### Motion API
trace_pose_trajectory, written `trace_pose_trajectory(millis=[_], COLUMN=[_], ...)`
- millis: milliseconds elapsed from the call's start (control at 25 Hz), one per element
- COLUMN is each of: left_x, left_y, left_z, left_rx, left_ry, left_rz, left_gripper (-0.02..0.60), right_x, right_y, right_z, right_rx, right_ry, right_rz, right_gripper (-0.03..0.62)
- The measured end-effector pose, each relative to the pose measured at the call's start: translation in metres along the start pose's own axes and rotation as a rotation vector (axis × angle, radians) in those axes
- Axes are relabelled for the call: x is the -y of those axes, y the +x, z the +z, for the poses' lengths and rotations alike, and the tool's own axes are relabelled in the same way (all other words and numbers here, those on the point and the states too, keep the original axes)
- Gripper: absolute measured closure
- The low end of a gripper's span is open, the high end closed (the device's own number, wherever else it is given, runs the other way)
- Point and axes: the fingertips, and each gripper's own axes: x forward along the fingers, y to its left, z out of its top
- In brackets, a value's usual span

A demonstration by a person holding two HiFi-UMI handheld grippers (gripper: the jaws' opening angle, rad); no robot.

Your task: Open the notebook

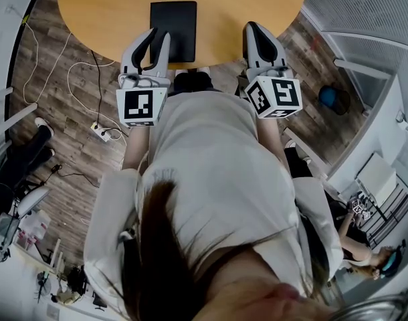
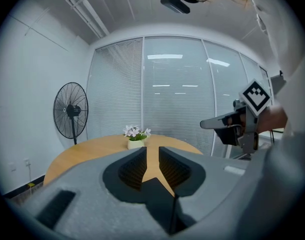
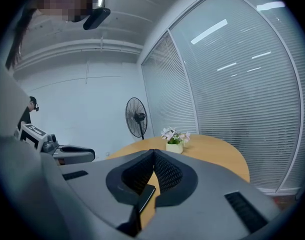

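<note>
Notebook (image 1: 173, 29), black and closed, lies flat on the round wooden table (image 1: 104, 12) near the person's edge, between the two grippers. At the table's far side a small white pot (image 2: 136, 144) holds pale flowers (image 2: 136, 132). The left gripper (image 1: 159, 35) overlaps the notebook's left edge in the head view, and whether it touches cannot be told. Its fingers stand a narrow way apart, with only tabletop showing between them. The right gripper (image 1: 253, 29) hangs to the notebook's right, clear of it, fingers closed tip to tip on nothing. A standing fan (image 2: 70, 111) rises beyond the table beside the blind-covered glass wall (image 2: 177, 94). A power strip (image 1: 100, 131) and cables lie on the wood floor.
</note>
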Motion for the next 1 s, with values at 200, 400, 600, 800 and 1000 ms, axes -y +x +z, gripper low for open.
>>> trace_pose_trajectory(millis=[200, 400, 600, 800, 1000], left_x=[0.012, 0.033, 0.047, 0.064, 0.079], left_y=[0.01, 0.013, 0.016, 0.02, 0.024], left_z=[-0.023, -0.048, -0.074, -0.095, -0.12], left_rx=[-0.065, -0.128, -0.186, -0.236, -0.284], left_ry=[0.039, 0.071, 0.094, 0.116, 0.135], left_rz=[-0.048, -0.101, -0.163, -0.212, -0.253], left_gripper=[0.492, 0.492, 0.486, 0.482, 0.471], right_x=[0.003, 0.007, 0.005, 0.004, 0.003], right_y=[-0.001, -0.009, -0.009, -0.013, -0.017], right_z=[-0.008, -0.022, -0.037, -0.051, -0.065], right_rx=[-0.018, -0.041, -0.07, -0.101, -0.131], right_ry=[0.007, 0.023, 0.038, 0.052, 0.067], right_rz=[-0.007, -0.024, -0.033, -0.033, -0.038], right_gripper=[0.592, 0.592, 0.592, 0.592, 0.592])
